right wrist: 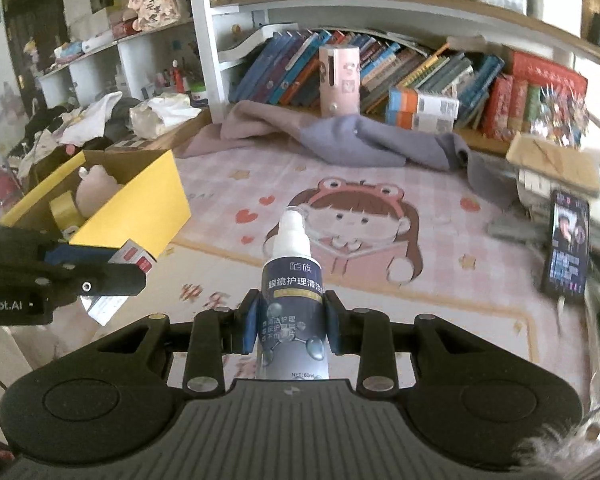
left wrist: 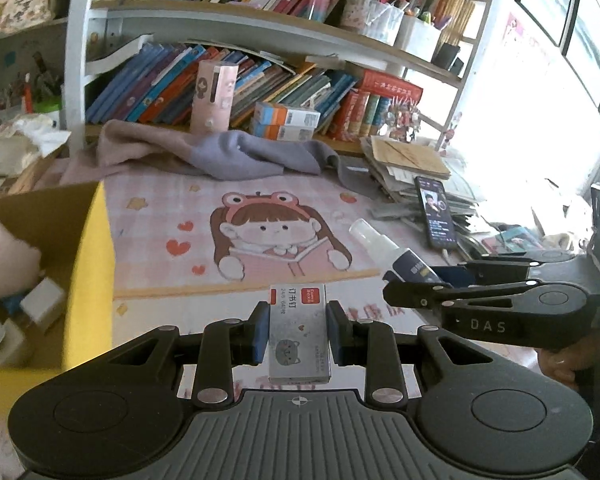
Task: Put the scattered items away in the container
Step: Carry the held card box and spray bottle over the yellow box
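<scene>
The left tool [left wrist: 298,334] grips a staple box [left wrist: 299,332] and the right tool [right wrist: 290,326] grips a spray bottle [right wrist: 292,304], both above the worktop; next both must reach over the yellow box [right wrist: 140,204] and release.

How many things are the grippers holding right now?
2: the staple box in the left gripper, the spray bottle in the right gripper.

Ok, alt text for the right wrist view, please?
The right gripper holds a spray bottle above a pink cartoon mat. At left, the left gripper carries a small box near the yellow box.
</scene>
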A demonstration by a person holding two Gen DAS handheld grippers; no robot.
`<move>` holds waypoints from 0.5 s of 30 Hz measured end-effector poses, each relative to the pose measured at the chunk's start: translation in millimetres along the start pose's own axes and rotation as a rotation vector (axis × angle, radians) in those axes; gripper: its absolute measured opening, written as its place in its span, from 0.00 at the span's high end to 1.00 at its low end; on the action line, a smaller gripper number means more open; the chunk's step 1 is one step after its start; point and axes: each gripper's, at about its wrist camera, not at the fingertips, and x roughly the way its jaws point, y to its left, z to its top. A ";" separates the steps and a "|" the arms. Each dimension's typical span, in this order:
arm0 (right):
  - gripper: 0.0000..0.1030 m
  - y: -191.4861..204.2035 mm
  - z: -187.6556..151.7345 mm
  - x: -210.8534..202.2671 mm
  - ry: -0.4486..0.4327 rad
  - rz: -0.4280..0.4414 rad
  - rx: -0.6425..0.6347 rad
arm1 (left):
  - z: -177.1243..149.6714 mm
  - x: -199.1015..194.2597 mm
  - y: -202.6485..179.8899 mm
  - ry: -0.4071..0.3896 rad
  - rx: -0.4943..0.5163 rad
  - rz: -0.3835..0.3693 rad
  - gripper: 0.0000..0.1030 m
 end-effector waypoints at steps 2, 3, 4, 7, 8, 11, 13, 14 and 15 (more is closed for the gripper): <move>0.70 11.5 -6.0 -5.1 0.005 -0.004 0.014 | -8.0 -8.3 3.5 0.010 -0.013 -0.011 0.73; 0.70 16.6 -8.4 -7.4 0.005 -0.006 0.017 | -12.2 -12.4 5.0 0.016 -0.014 -0.017 0.73; 0.70 22.7 -11.3 -10.5 0.005 -0.008 0.016 | -15.9 -16.1 6.1 0.021 -0.012 -0.021 0.73; 0.70 38.8 -18.6 -19.1 0.001 -0.016 0.011 | -24.8 -26.6 9.6 0.024 -0.006 -0.031 0.73; 0.70 43.6 -21.3 -21.8 0.001 -0.017 0.010 | -27.3 -30.5 10.8 0.021 -0.003 -0.034 0.73; 0.70 59.0 -29.9 -29.5 0.000 -0.021 0.011 | -36.0 -42.5 14.4 0.016 0.003 -0.039 0.73; 0.70 69.1 -35.8 -34.4 -0.001 -0.021 0.012 | -42.7 -50.2 17.3 0.016 0.003 -0.042 0.73; 0.70 74.7 -39.1 -36.8 -0.001 -0.022 0.010 | -46.0 -53.9 18.7 0.016 0.003 -0.044 0.73; 0.70 79.4 -41.6 -38.8 -0.001 -0.022 0.009 | -49.3 -57.8 20.0 0.015 0.003 -0.046 0.73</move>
